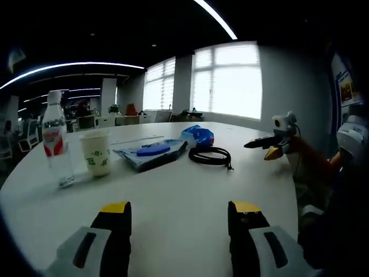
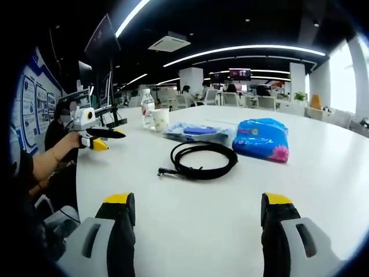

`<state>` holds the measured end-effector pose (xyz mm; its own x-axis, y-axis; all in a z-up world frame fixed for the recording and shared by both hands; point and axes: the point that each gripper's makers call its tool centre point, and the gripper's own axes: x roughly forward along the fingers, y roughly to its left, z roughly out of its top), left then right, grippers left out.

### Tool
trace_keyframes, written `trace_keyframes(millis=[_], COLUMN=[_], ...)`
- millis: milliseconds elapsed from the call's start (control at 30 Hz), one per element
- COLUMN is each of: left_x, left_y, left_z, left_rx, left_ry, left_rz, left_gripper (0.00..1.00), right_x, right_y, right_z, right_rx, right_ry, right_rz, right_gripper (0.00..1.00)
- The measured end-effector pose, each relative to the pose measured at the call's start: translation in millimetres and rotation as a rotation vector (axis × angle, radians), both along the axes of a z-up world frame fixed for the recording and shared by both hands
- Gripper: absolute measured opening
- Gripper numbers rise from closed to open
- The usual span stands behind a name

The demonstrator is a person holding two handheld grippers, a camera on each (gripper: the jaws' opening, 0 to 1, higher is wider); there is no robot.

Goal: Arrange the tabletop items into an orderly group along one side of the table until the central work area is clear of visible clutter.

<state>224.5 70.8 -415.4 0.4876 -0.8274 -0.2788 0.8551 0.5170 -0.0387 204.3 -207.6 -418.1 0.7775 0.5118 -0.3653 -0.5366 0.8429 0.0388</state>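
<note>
Both tools hang low over the near edge of the white worktop [image 2: 323, 161], w/ nothing taken up. Left tool [image 1: 179, 213]: jaws spread wide, empty. Right tool [image 2: 196, 210]: likewise released, jaws apart, bare worktop between them.

Items sit as a loose scatter across the middle, not yet grouped to one side. In the left gripper view: water bottle [image 1: 56, 138] upright at the left, paper cup [image 1: 96, 153] just beside it, then a flat clear pouch [image 1: 151, 153] w/ sth blue inside, a coiled black cable [image 1: 210, 155], and a blue packet [image 1: 199, 135] behind the cable.

Rel. to the tools: in the right gripper view the cable [image 2: 200, 160] lies straight ahead of the right tool, nearest item, plug end pointing left; blue packet [image 2: 262, 139] just beyond to its right; pouch [image 2: 193, 133] behind; cup [image 2: 161, 119] and bottle [image 2: 148, 108] well apart, far side. For the left tool, bottle and cup are the closest, ahead-left.

Prob. the wide jaws are a ready stance before a first pick; the cable looks the likeliest for the right tool, and floppy, so the coil may sag or unwind once lifted.
</note>
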Motion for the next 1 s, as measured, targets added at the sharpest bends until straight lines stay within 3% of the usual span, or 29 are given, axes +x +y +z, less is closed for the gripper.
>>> trace_keyframes(millis=[600,1000], left_x=[-19.6,-24.5], left_y=[10.4,18.6], left_z=[5.5,3.2], left_rx=[-0.028,-0.014], left_ry=[-0.01,-0.004], left_rz=[0.058,0.102], left_gripper=[0.64,0.65], right_x=[-17.6,-27.7], right_y=[-13.9,-12.7], right_z=[-8.6,0.8], right_rx=[0.017,0.029], right_ry=[0.051,0.066], right_rz=[-0.044,-0.067], right_gripper=[0.87,0.82])
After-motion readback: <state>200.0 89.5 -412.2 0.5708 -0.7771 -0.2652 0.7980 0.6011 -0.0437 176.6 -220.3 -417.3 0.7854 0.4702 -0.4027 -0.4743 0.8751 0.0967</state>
